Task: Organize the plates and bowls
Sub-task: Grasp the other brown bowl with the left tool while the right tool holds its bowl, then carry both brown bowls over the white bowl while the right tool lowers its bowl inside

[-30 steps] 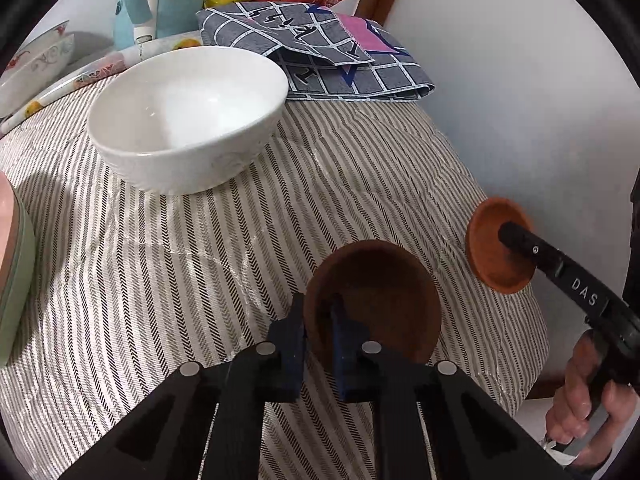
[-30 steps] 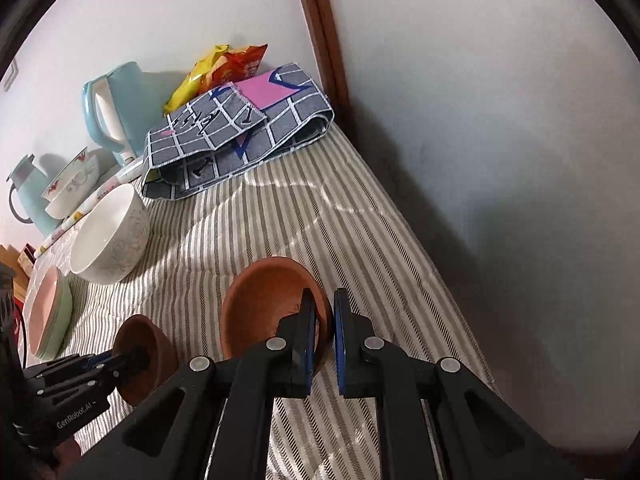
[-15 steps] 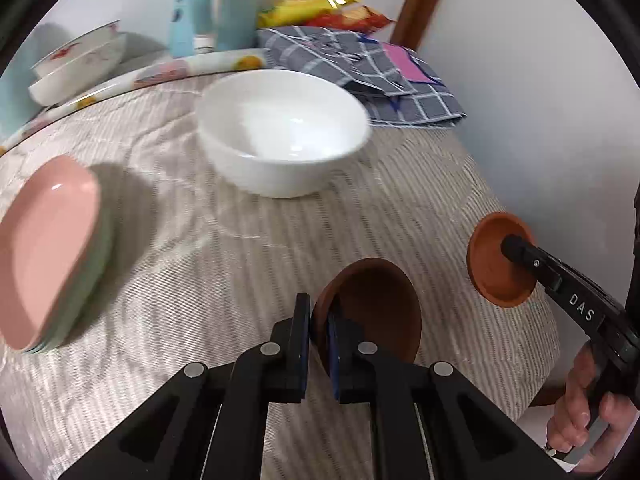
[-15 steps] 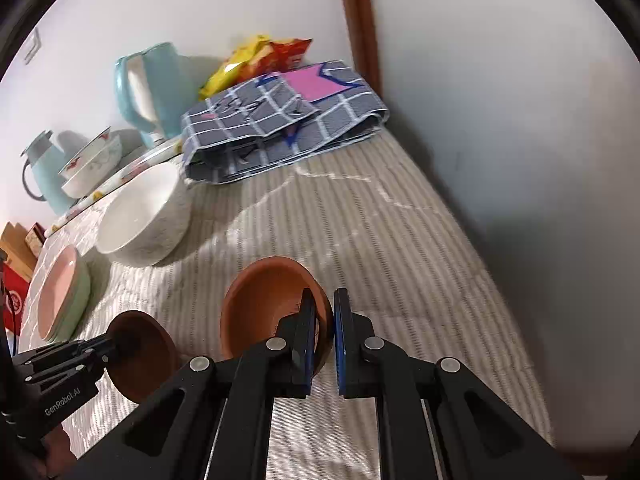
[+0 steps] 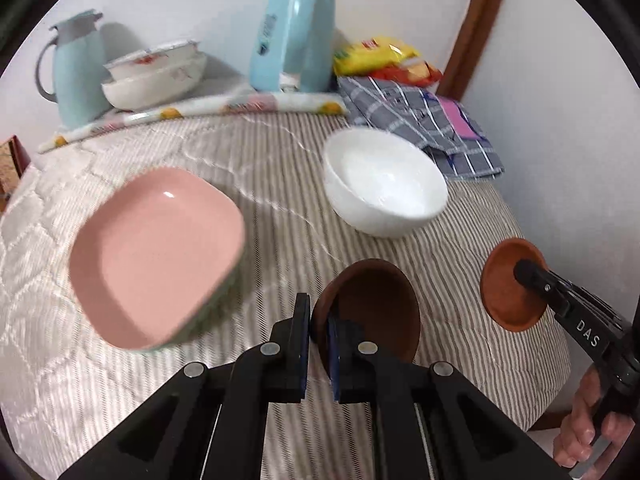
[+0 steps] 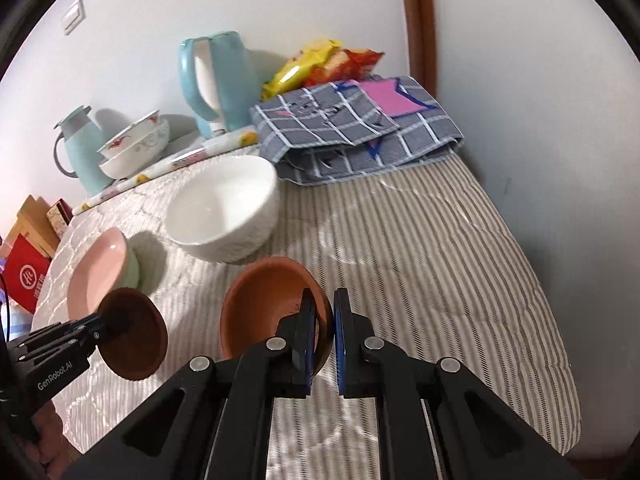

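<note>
Left hand-held gripper point(image 5: 318, 342): jaws clamped on the near rim of the dark brown bowl point(image 5: 370, 312), bowl tipped, mouth facing the camera, off the table point(image 5: 280, 184).

Right hand-held gripper point(image 6: 322, 338): jaws clamped on the rim of the terracotta bowl point(image 6: 264, 304), also lifted and tilted.

Key relation: the 2 small bowls hang side by side, apart, dark one on the left. The pink plate point(image 5: 156, 252) lies ahead-left of the left hand-held gripper, nearer that hand; it sits on what seems a pale green plate, edge only showing. The white bowl point(image 5: 384, 184) stands ahead between both, upright, nearer the right.

Look: both small bowls round, matte, clay-like, empty. Pink plate squarish with rounded corners, glossy. White bowl deep, glazed, empty.

Judgement: nesting the 2 brown bowls likely comes next.
</note>
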